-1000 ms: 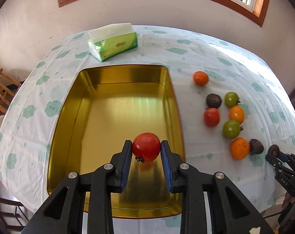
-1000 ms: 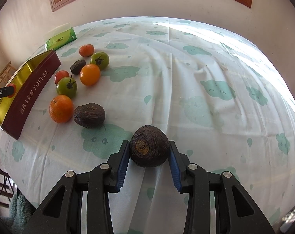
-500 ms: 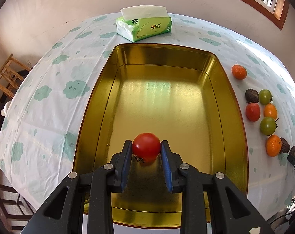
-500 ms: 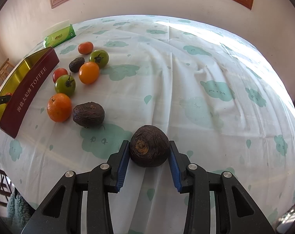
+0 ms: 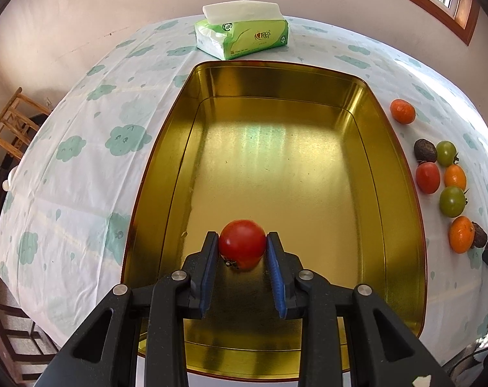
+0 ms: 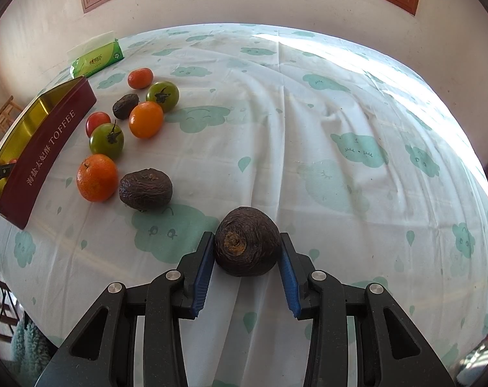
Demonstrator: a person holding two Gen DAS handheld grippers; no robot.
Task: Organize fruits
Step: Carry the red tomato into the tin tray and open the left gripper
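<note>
Left wrist view: I look steeply down along left gripper [image 5: 242,251] fingers, close over gold tin [image 5: 402,174], facing far wall and tissue pack [image 5: 242,40]. Loose fruit row [image 5: 450,177] sits at right edge of frame.

Right wrist view: I look down along right gripper [image 6: 247,251] fingers over cloud-print tablecloth [image 6: 308,122], facing window wall; tin [image 6: 47,142] lies far left, seen from outside.

Shared ground: tin, tissue pack [image 6: 97,58], fruit row [image 6: 127,129], same tablecloth [image 5: 92,161].
</note>
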